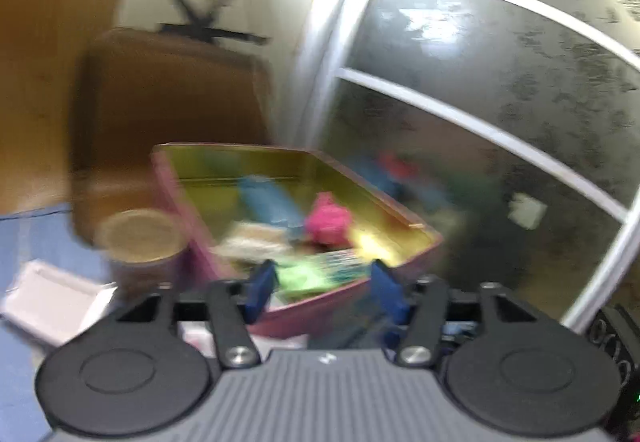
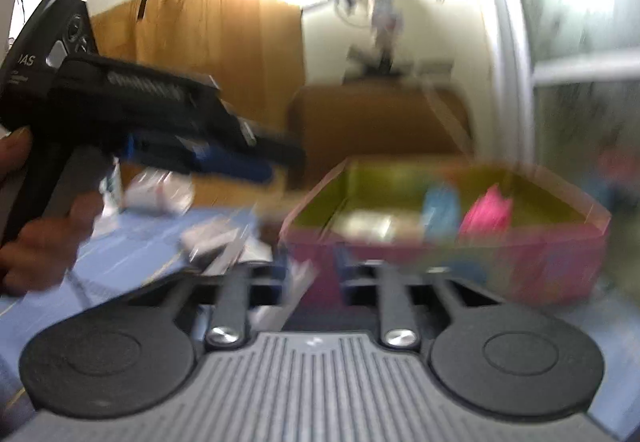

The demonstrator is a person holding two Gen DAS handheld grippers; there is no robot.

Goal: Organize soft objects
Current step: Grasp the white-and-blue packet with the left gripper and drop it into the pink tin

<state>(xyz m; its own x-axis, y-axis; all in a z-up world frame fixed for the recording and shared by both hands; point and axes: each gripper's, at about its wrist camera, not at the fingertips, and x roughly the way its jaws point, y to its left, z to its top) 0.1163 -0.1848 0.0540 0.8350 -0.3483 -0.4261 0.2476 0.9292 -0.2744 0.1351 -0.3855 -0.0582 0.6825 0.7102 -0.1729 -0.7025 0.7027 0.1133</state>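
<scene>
A: Left gripper point(image 1: 322, 292) state?
B: Blue fingers point(image 1: 260, 290) apart, nothing between them. Just ahead of them – rectangular pink tin point(image 1: 400, 262), shiny gold inside, holding a crumpled magenta soft piece point(image 1: 326, 222), a blue one point(image 1: 268, 201), a green one point(image 1: 300, 276).
A: Right gripper point(image 2: 312, 274)?
B: Blurred – can't tell its fingers. Tin point(image 2: 440, 262) sits ahead-right of them on the blue counter point(image 2: 120, 254); left gripper point(image 2: 256, 169) hangs ahead-left.
</scene>
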